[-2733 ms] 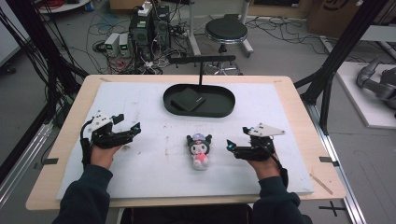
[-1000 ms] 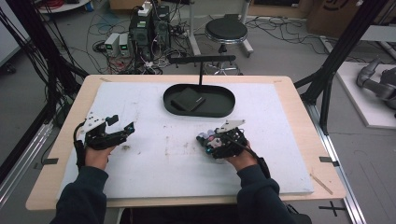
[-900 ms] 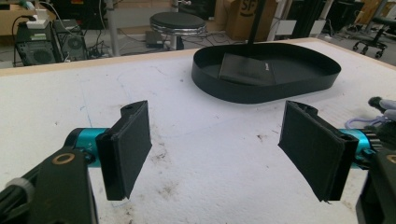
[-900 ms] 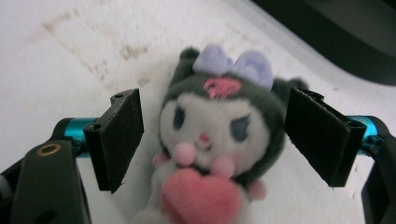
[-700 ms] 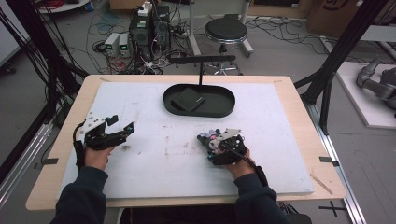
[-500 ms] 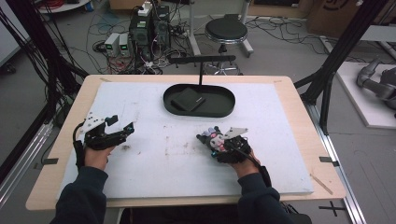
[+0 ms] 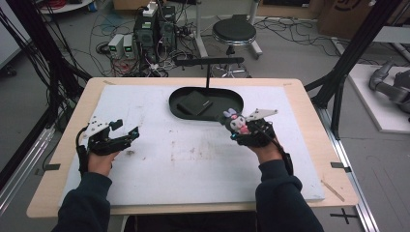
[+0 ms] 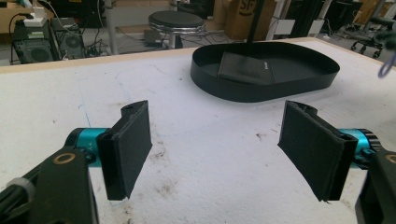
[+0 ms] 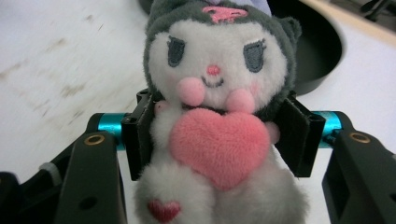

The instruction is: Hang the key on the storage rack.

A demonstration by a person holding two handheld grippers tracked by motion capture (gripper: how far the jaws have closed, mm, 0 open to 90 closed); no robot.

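Note:
A small plush doll (image 7: 235, 122) with a white face, grey hood and pink heart is held off the table by my right gripper (image 7: 240, 129), just right of the black oval tray (image 7: 227, 108). In the right gripper view both jaws press the plush doll (image 9: 215, 135) at its body. My left gripper (image 7: 126, 136) rests near the table's left edge, its jaws wide apart with nothing between them. Ahead of the left gripper (image 8: 219, 149) lies bare white table, and the black tray (image 8: 280, 84) stands further off.
A flat black rectangular pad (image 7: 194, 103) lies inside the tray. A black T-shaped stand (image 7: 208, 63) rises behind the tray. The white mat (image 7: 193, 159) covers a wooden table. A stool (image 7: 234, 34), computers and cables are on the floor beyond.
My right gripper closed on the plush doll, lifted it, and carried it up and to the right toward the tray's right end. The left gripper barely moved.

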